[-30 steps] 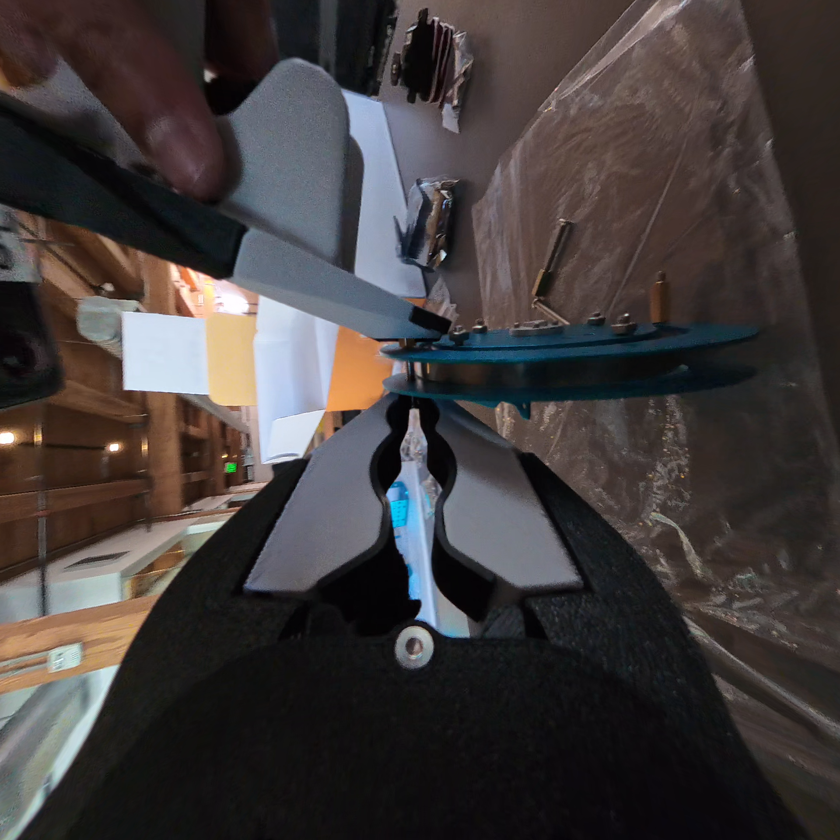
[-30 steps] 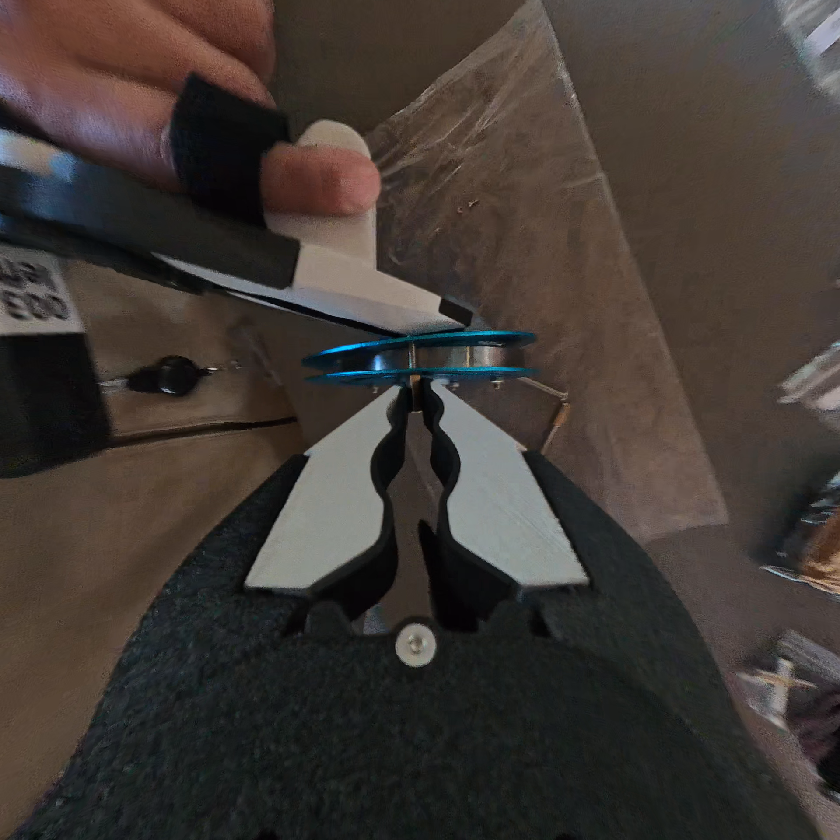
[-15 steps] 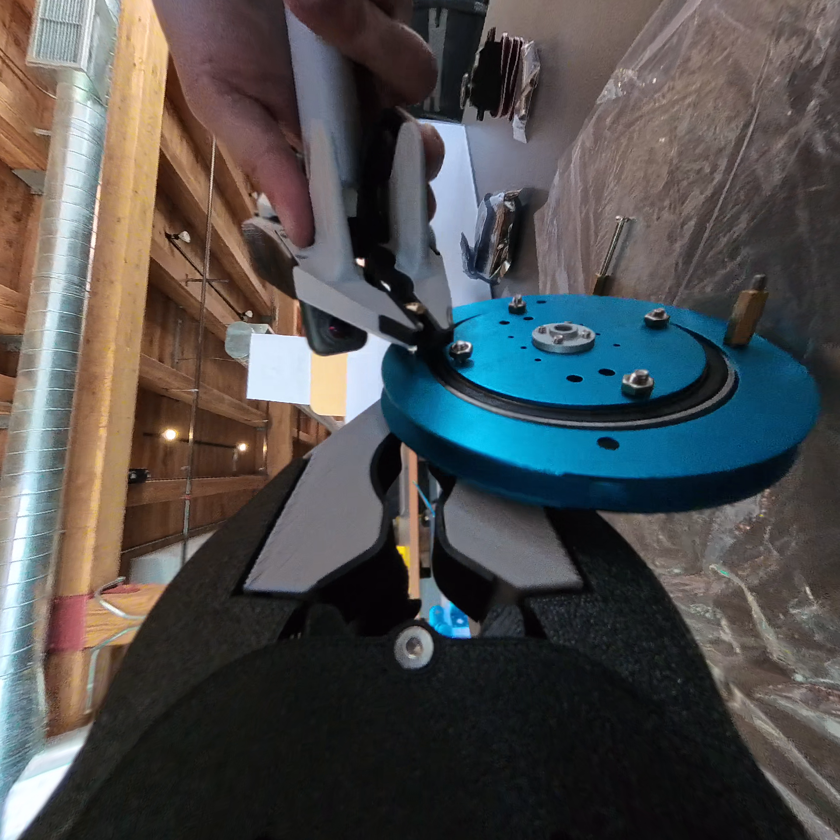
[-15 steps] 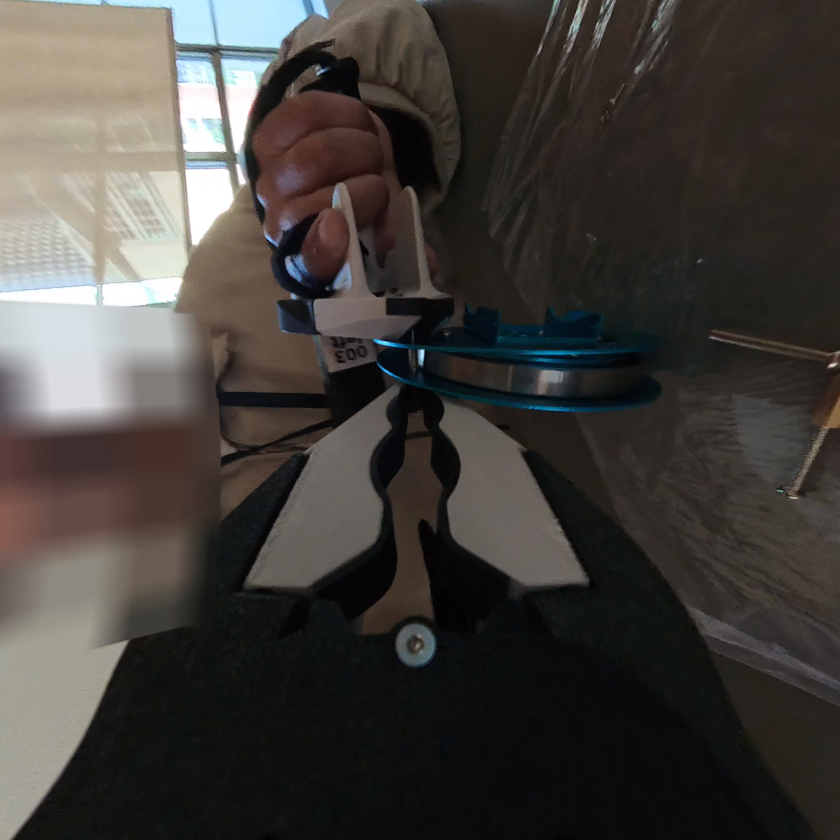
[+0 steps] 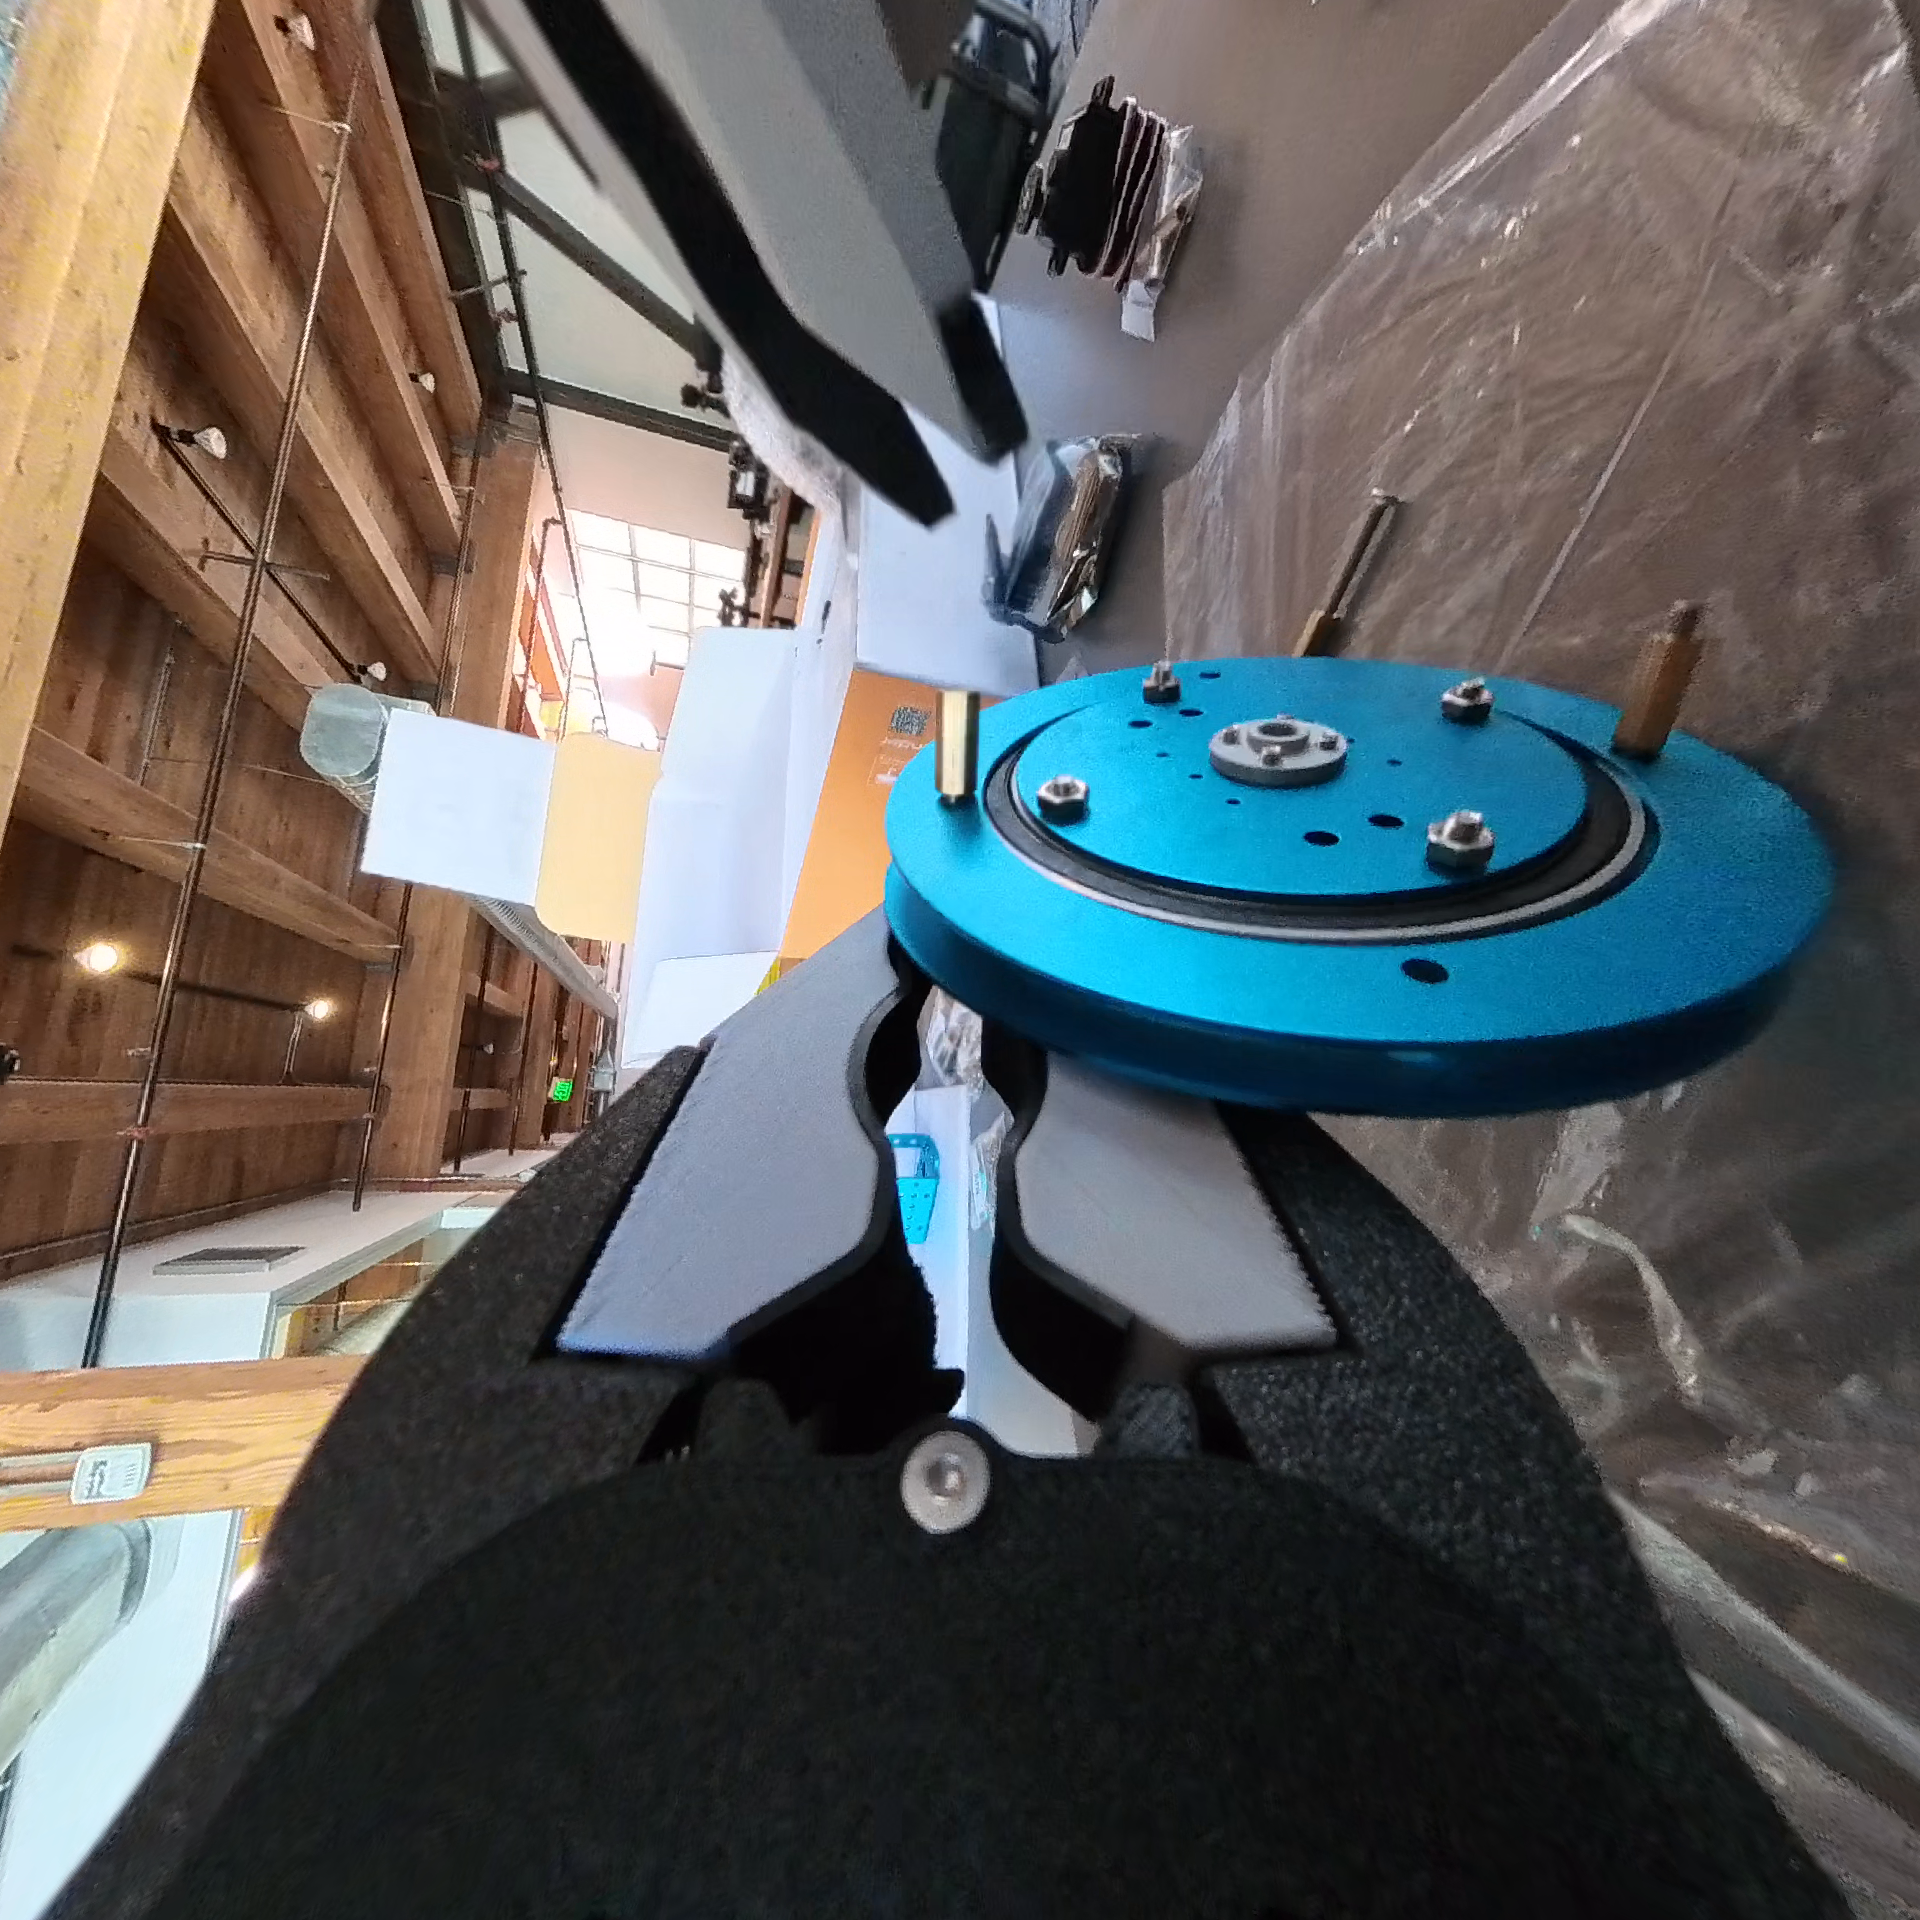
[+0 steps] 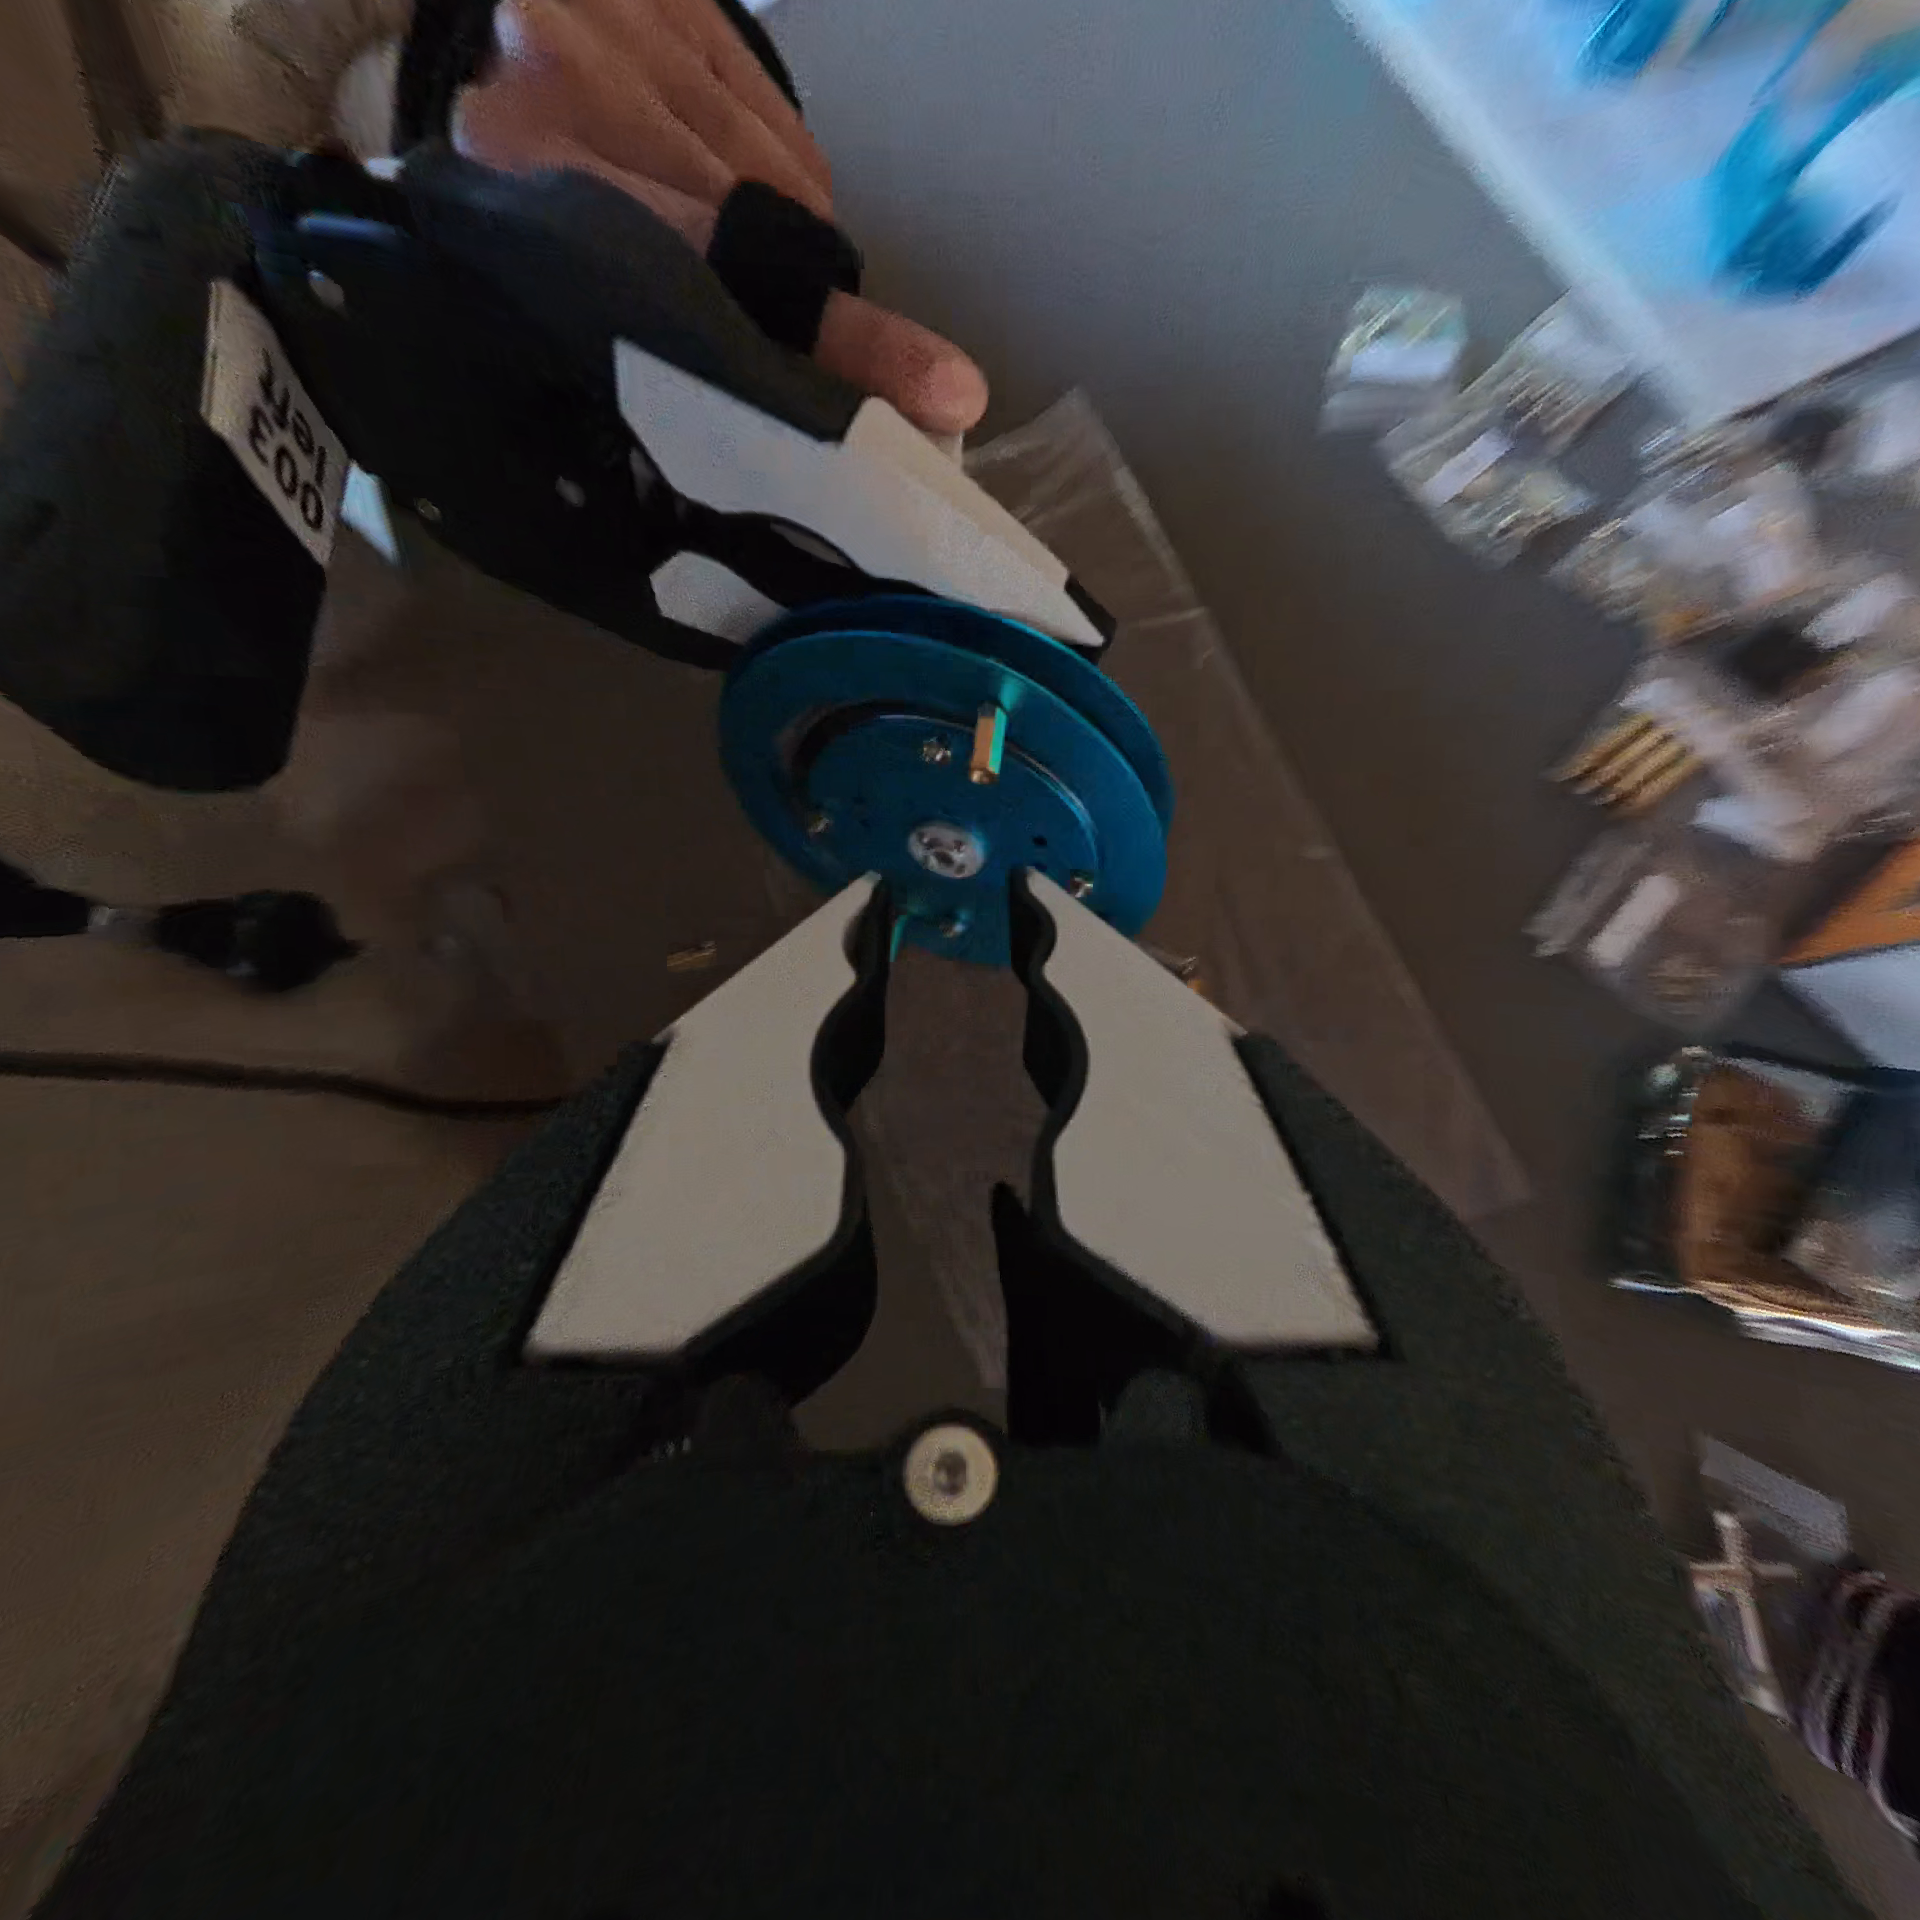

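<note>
In the left wrist view the left hand-held gripper point(image 5: 940, 982) has its two fingers drawn close, pinching the lower rim of a blue round turntable assembly point(image 5: 1351, 883) at its near left edge. The assembly is held in the air, tilted so its top face shows: a blue inner disc inside a black ring, a silver hub point(image 5: 1276, 750) in the middle and four nuts around it. Two brass standoffs rise from the outer ring, one at the left edge point(image 5: 956, 758) and one at the far right point(image 5: 1660, 694).

Above and to the left, the right hand-held gripper point(image 5: 971, 468) hangs clear of the assembly, near the left standoff but not touching it. In the right wrist view its fingers stand a narrow way apart with nothing between them, the blue assembly lying just beyond the tips.

Behind the assembly a clear plastic sheet point(image 5: 1558, 364) covers the brown desk point(image 5: 1247, 135). On the sheet lies a long bolt with a brass end point(image 5: 1345, 582). Farther off on the desk are a crumpled foil bag point(image 5: 1070, 540) and a stack of dark parts in a bag point(image 5: 1117, 187)
</note>
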Tool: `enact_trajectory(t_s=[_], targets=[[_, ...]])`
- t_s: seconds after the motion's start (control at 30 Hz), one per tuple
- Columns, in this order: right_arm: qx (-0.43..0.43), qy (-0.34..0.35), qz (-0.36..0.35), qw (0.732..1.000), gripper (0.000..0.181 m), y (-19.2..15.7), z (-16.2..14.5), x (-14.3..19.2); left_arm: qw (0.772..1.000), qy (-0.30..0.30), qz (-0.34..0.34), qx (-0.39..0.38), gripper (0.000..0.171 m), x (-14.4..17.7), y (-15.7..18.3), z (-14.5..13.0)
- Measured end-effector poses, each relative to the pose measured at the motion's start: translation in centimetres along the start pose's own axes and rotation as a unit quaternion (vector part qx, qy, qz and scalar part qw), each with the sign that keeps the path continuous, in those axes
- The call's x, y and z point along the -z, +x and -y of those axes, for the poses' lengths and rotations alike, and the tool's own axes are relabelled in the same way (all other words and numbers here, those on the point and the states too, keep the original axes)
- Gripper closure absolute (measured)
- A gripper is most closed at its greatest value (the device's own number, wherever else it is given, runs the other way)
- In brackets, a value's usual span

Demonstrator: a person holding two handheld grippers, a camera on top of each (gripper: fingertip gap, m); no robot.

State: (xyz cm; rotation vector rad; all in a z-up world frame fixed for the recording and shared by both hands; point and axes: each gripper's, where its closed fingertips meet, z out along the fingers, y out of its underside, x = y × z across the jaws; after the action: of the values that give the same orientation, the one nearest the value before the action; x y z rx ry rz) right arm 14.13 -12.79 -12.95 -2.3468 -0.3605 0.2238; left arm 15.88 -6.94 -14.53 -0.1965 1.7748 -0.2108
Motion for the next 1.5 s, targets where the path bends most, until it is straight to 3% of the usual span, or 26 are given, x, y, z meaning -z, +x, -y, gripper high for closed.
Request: enact_trajectory(t_s=[0.17,0.33,0.5,0.67,0.83,1.0,1.2,1.33,1.4,1.5], targets=[[0.016,0.106,-0.119,0.987,0.160,0.1,0.0,-0.4,1.000,0.007,0.002,0.015,0.170,0.0,0.3,-1.4],[-0.042,0.229,-0.114,0.966,0.160,-0.2,0.2,-1.6,0.999,0.012,-0.001,0.032,0.171,-0.4,0.5,-2.1],[-0.053,0.303,-0.124,0.943,0.162,0.6,0.1,-0.5,0.999,0.012,-0.006,0.040,0.171,-0.6,0.6,-2.3],[-0.039,0.285,-0.158,0.945,0.161,1.3,0.0,-1.2,0.998,0.015,-0.045,0.045,0.170,-0.5,0.7,-1.9],[0.065,0.163,-0.240,0.955,0.155,1.9,-0.3,-1.9,0.983,0.001,-0.175,0.047,0.170,0.2,1.0,-0.4],[0.230,0.070,-0.348,0.906,0.154,1.9,1.3,-0.5,0.932,-0.028,-0.353,0.081,0.170,1.5,1.9,0.2],[0.337,0.003,-0.384,0.860,0.154,1.0,1.3,-1.6,0.826,-0.069,-0.537,0.157,0.170,2.5,2.6,0.4],[0.421,-0.003,-0.447,0.789,0.168,0.8,2.3,-1.8,0.755,-0.069,-0.621,0.197,0.169,3.4,2.7,1.5],[0.451,-0.010,-0.460,0.765,0.174,0.9,2.2,-2.3,0.736,-0.072,-0.642,0.202,0.169,3.6,2.7,1.7],[0.479,-0.032,-0.491,0.727,0.176,1.8,2.0,-2.2,0.732,-0.076,-0.643,0.213,0.170,3.1,2.6,1.8]])
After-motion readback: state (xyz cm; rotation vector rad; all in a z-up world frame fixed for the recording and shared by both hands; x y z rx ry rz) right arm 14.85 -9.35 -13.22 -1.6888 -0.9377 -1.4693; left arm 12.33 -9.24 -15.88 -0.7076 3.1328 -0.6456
